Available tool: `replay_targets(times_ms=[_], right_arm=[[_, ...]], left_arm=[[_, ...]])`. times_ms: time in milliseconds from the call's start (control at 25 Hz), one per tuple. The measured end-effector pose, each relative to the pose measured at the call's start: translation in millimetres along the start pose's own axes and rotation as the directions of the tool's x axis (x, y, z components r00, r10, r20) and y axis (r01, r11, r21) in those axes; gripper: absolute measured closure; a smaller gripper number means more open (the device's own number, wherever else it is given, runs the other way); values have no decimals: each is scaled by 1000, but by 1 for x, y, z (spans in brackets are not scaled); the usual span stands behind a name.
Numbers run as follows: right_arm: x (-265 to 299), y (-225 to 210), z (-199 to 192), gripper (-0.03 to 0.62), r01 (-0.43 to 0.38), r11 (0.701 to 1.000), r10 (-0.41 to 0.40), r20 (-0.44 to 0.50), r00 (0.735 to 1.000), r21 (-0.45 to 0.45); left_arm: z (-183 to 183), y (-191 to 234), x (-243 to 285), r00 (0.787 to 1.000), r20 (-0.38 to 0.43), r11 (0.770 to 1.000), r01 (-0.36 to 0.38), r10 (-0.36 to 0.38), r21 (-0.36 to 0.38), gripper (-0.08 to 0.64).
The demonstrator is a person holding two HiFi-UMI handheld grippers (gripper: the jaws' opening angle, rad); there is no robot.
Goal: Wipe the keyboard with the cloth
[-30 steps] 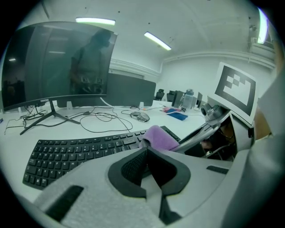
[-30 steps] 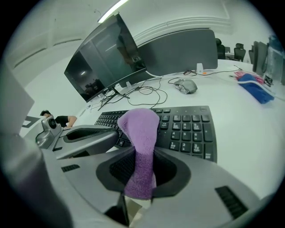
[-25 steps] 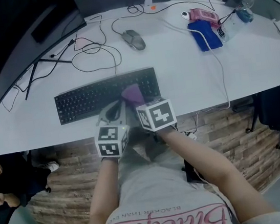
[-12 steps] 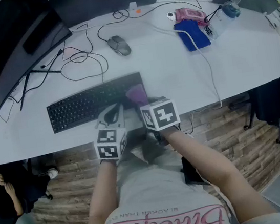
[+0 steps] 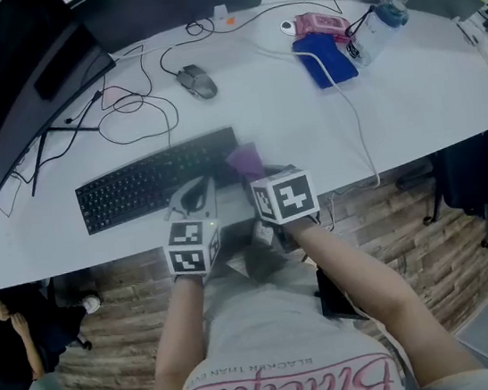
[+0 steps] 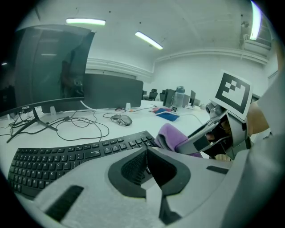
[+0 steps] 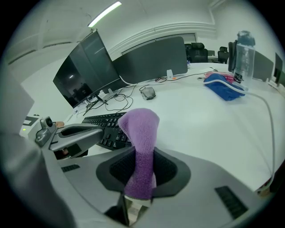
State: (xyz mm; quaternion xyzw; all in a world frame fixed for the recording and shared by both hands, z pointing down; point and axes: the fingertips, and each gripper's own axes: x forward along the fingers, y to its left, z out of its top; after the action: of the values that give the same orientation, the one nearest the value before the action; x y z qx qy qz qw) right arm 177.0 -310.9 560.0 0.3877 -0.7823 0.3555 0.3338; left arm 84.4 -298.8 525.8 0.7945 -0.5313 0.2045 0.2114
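Far left: dark curved monitor (image 5: pixel 3 84) on a thin-legged stand at the back of the white worktop (image 5: pixel 286 111). Loose black cables (image 5: pixel 129 115) loop in front of it.

Black keyboard (image 5: pixel 152 180) lies near the worktop's front edge, long side roughly parallel to the edge, right end slightly farther back. A grey mouse (image 5: pixel 197 82) sits well behind it, apart.

Left gripper (image 5: pixel 200 192): at the near edge of the keyboard, right of its middle. In its own view the jaws are closed on each other with nothing between them (image 6: pixel 147 156); keys show just past the tips. Cannot tell whether the tips touch the keyboard.

Right gripper (image 5: pixel 255 174): just beside the left gripper, at the keyboard's near right corner. Its jaws are clamped on the purple cloth (image 7: pixel 140 133), which stands up out of them as a rounded, folded wad (image 7: pixel 140 164). From the head view the cloth (image 5: pixel 244 158) sits over the right end of the keyboard, at its last columns of keys. Contact with the keys not clear from any view.

Right of the grippers: bare worktop, crossed by a white cable (image 5: pixel 355 120) running from the back to the front edge. At the back right, a blue pouch (image 5: pixel 324 59), and a clear bottle (image 5: pixel 382 21) just to its right.
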Motion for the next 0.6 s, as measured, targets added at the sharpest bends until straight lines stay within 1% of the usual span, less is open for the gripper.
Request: replay_targets(times_ms=[160,360,600], right_arm=[[-5,-10,1,502,10,1000,-10,17,1000,17],[-12,-26,2,502,31,999,-31,30,999,27],[-33,-39,14,502,28,998,-33,98,995,60]], left_arm=[[3,0,0,1000,6,1000,-9,9,4,552],[12,1,-5,999,27,999,-39,39,6,552],[21,2,-16,995,63,997,-73,73,-1,552]])
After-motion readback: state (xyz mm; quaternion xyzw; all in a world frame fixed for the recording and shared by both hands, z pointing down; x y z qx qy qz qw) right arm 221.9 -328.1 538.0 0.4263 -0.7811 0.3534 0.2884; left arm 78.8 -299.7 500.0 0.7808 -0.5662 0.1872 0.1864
